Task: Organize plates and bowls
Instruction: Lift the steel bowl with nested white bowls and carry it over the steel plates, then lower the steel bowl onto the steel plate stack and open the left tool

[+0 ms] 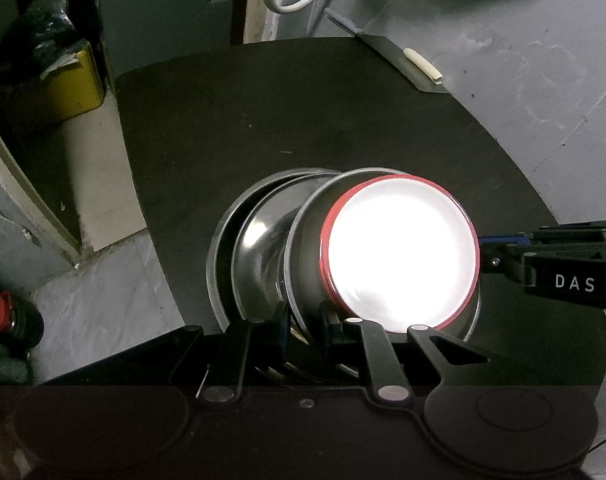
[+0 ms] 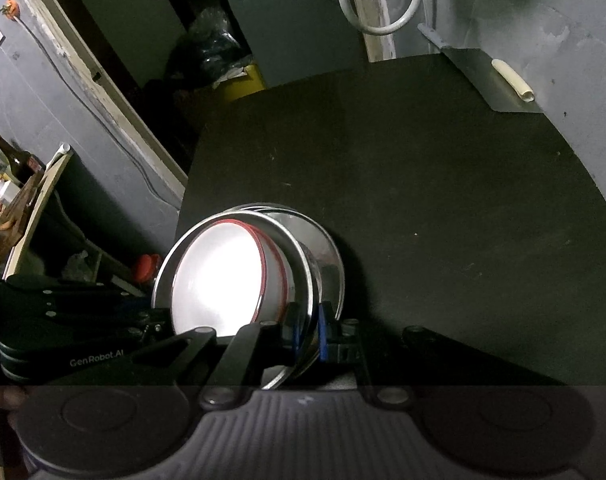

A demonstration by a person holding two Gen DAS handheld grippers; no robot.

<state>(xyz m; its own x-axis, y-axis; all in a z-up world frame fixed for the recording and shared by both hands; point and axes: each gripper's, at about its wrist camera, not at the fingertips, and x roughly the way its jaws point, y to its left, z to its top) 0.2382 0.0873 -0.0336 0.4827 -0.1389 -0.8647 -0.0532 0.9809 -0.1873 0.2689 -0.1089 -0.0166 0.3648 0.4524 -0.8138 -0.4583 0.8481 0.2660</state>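
as both tools are clamped on one rim, the entry starts there: left gripper (image 1: 305, 320), jaws pinched on the near edge of the steel plate (image 1: 303, 248); right gripper (image 2: 307, 332), jaws likewise pinched on the steel plate's opposite edge, blue pads either side of the thin rim. item held: round steel plate with raised lip, tilted, carried between the two tools just over the black table (image 1: 263, 120). contents: white dish with red rim (image 1: 401, 254), sitting inside the plate, glare washing out its face. beneath: steel bowl (image 1: 259, 248) and an outer steel plate (image 1: 219, 248), seemingly nested, though the overlap hides whether they touch the held one. handling, judged: stiff, light metal, polished and slippery; the loose dish is likely breakable and may slide if tilted further. best hold: rim edges, opposite sides, kept level.
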